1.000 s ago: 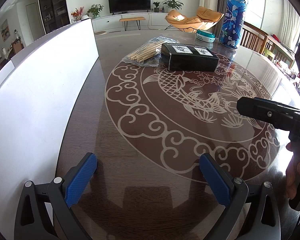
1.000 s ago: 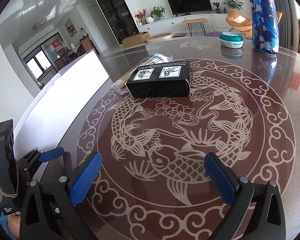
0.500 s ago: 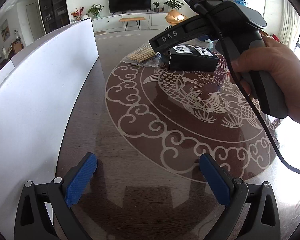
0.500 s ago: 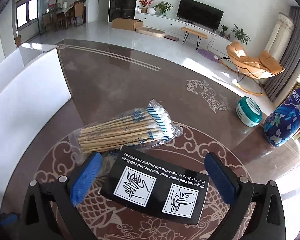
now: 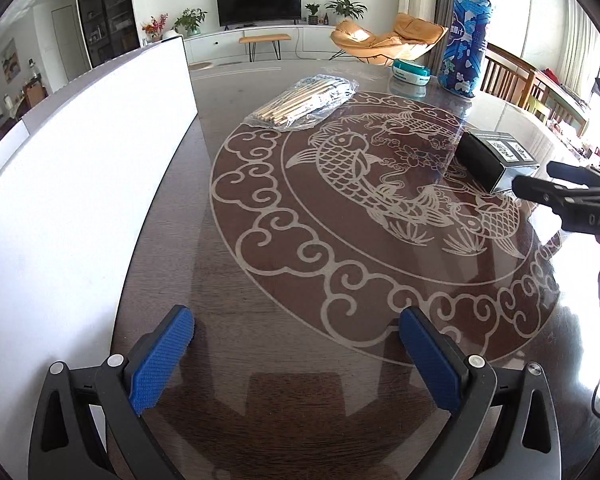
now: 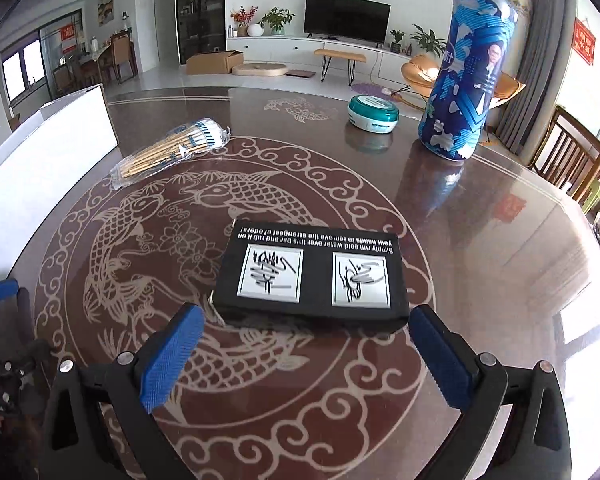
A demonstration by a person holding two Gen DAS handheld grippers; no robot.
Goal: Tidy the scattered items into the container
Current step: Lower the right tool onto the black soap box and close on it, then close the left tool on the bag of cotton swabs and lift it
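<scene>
Right gripper (image 6: 304, 350) low over glossy brown table (image 6: 480, 216), blue pads spread wide just behind flat black cardboard box (image 6: 314, 274), left gripper (image 5: 296, 354) also released, holding nothing.

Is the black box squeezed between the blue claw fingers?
No, the black box lies flat on the table just ahead of the right claw, whose blue fingers stand wide apart without touching it.

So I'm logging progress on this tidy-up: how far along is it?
Barely begun. Done: nothing visibly packed; the white container's inside is hidden. In hand: nothing gripped; the right gripper is open just short of the black box, which lies on the table. Left: that box, the cotton swab bag, perhaps the teal tin and blue canister. The left gripper is open.
</scene>
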